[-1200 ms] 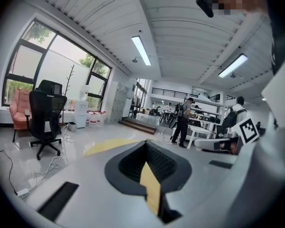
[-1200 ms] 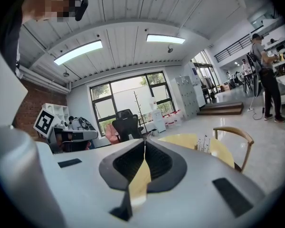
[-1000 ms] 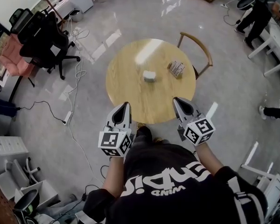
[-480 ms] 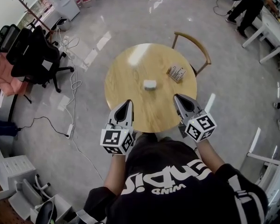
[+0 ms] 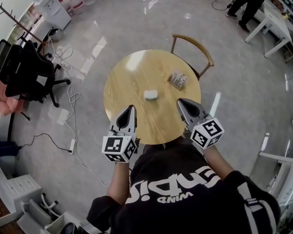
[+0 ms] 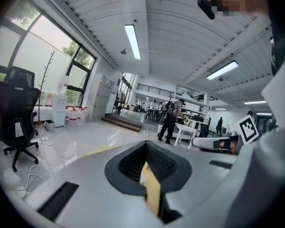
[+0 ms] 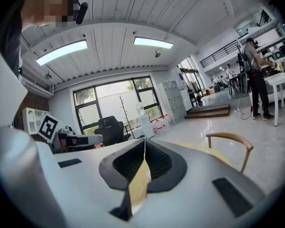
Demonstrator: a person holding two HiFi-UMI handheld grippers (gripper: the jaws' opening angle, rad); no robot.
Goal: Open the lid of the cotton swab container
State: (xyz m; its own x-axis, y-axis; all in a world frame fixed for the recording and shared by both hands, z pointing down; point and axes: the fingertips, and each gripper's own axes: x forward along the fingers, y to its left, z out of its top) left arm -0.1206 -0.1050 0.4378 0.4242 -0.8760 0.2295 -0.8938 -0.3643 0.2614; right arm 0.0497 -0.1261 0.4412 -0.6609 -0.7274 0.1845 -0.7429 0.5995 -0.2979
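Head view, swab container (image 5: 151, 95) mid table (image 5: 129, 84), long axis approx L-R

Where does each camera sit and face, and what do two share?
Head view: on the person's head, steeply down at round table; shows left gripper, right gripper, shirt.
Left gripper view: on that gripper, along its shut jaws, toward a standing person.
Right gripper view: likewise, shut jaws, toward windows.
Head and right gripper views share the wooden chair.
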